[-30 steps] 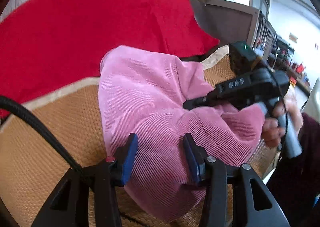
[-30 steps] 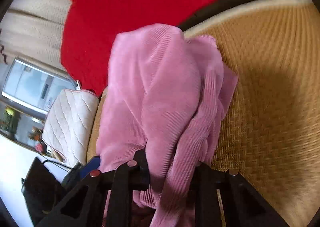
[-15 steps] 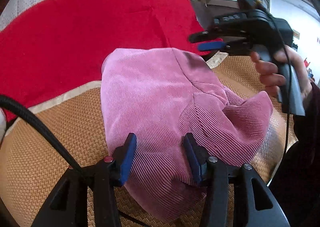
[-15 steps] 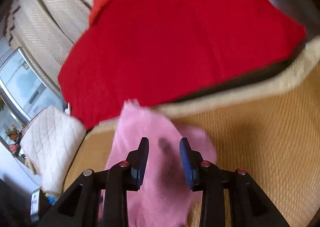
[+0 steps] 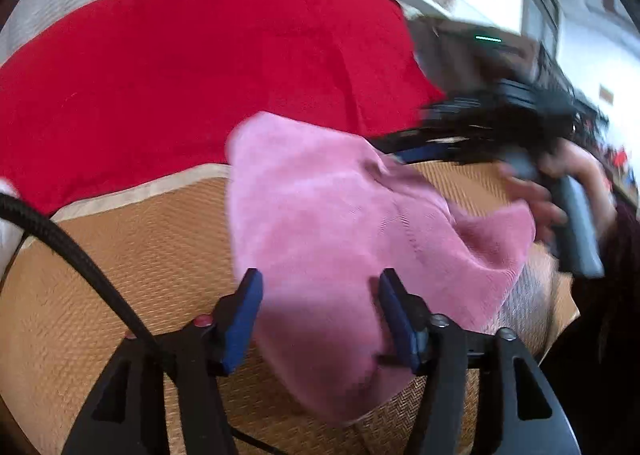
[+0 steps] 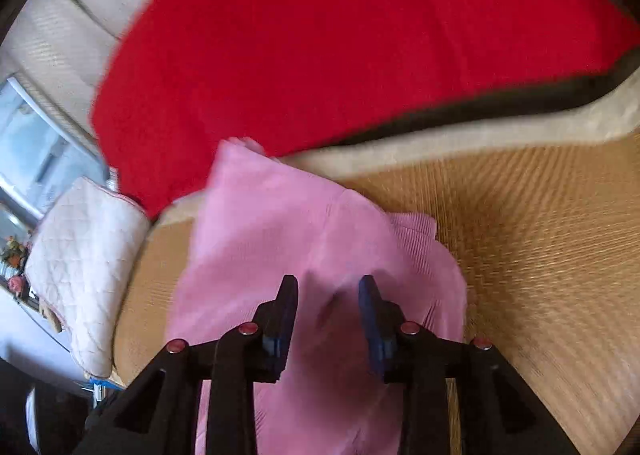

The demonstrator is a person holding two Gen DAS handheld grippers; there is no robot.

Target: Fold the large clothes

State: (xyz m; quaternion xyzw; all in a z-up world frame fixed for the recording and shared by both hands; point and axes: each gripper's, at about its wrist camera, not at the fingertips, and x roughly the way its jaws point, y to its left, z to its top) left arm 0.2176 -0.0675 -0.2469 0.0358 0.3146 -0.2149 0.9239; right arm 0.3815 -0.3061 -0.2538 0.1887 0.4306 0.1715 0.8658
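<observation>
A pink corduroy garment (image 5: 340, 223) lies folded in a heap on the woven mat (image 5: 120, 255). My left gripper (image 5: 320, 295) sits low at its near edge. Its jaws are opening, and the cloth lies between the blue pads (image 5: 244, 311) without being pinched. In the left wrist view my right gripper (image 5: 404, 145) is blurred and hovers over the garment's far right side, held by a hand (image 5: 536, 195). In its own view the right gripper (image 6: 328, 291) stands open just above the pink cloth (image 6: 280, 239), with nothing gripped.
A large red cloth (image 5: 180, 67) covers the back behind the mat (image 6: 540, 235). A white quilted cushion (image 6: 84, 255) lies at the left in the right wrist view. A black cable (image 5: 68, 243) crosses the left wrist view. Pale curtains hang behind.
My right gripper let go of the pink fold it was pinching and lifted off it. The garment has dropped into a flatter heap. My left jaws have spread wider.
</observation>
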